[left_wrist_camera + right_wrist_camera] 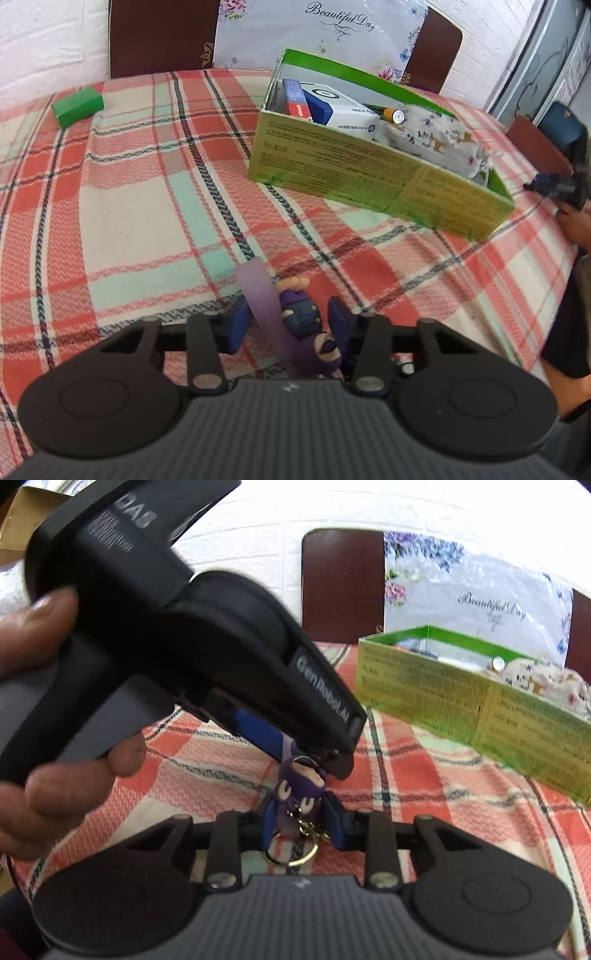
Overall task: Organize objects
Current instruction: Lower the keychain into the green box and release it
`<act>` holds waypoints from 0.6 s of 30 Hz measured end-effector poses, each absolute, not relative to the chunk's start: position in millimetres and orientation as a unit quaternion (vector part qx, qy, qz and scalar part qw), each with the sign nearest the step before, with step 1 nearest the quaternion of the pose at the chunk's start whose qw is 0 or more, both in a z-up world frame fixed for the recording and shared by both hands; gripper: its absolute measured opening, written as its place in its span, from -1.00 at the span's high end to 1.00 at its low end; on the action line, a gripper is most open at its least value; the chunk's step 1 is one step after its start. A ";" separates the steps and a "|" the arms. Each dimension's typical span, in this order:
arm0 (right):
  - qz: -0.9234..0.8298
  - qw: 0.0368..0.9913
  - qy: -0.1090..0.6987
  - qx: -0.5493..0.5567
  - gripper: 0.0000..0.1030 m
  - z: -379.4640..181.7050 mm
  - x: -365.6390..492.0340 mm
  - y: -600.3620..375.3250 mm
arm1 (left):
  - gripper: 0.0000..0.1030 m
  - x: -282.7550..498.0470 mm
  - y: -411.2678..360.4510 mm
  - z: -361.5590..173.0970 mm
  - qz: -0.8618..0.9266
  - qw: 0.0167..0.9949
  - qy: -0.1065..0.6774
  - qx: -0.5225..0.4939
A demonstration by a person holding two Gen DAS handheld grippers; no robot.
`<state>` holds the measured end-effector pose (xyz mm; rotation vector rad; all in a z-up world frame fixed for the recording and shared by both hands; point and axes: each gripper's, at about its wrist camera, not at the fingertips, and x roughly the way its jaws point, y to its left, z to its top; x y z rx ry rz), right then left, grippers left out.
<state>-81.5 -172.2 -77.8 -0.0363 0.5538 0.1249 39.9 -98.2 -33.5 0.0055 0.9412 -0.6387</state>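
Plaid cloth (pixel 129 192) in red, cream and mint covers the table. At its far side stands a brown chair (pixel 159 37) with a flowered bag (pixel 321 33) against it, and behind that a white brick-pattern wall (pixel 44 40). A green box (pixel 369 166) sits open on the cloth to the right, holding small cartons, a battery (pixel 395 115) and a printed pouch. A green block (pixel 77 105) lies alone, well apart, at the far left.

My left claw (pixel 288 308) is about half open. A purple figure (pixel 299 317) and its pale strap (pixel 258 291) fill the gap between the blue pads, held off the cloth with the head toward the camera. The strap lies against one pad and the figure against the other.

My right claw (pixel 301 812) stands at a similar width, its fingers close on either side of the figure. I cannot tell whether they press it.

Only the left view takes in the block and looks down into the box. It also catches a hand at the right edge by a dark, blurred device.

Only the right view shows the keyring (pixel 291 856) under the figure. It also shows my left hand (pixel 55 768) on the left claw's handle, that claw's tip at the figure's head, and the box side-on beyond.
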 end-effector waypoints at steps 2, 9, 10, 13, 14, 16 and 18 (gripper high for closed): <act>0.060 0.964 0.257 -0.022 0.57 -75.1 -83.0 -172.1 | 0.41 43.9 -97.8 -23.1 -0.309 0.840 0.446 -0.018; 0.012 0.983 0.181 -0.025 0.57 -43.6 -65.3 -203.1 | 0.43 61.3 -132.4 32.7 -0.354 0.853 0.383 -0.013; 0.002 0.984 0.174 -0.023 0.58 -39.4 -59.1 -211.2 | 0.43 66.5 -140.4 39.1 -0.361 0.853 0.378 -0.013; -0.027 0.987 0.157 -0.019 0.58 -28.0 -40.1 -234.8 | 0.43 81.1 -168.0 54.4 -0.383 0.851 0.359 -0.013; -0.036 0.987 0.153 -0.021 0.58 -25.0 -33.1 -242.2 | 0.43 85.2 -175.7 57.9 -0.389 0.851 0.353 -0.010; -0.049 0.987 0.148 -0.022 0.58 -21.6 -21.0 -255.5 | 0.43 95.5 -191.4 61.4 -0.394 0.853 0.344 -0.006; -0.061 0.987 0.148 -0.029 0.58 -21.8 -7.4 -267.5 | 0.43 106.2 -202.1 59.5 -0.396 0.849 0.349 -0.008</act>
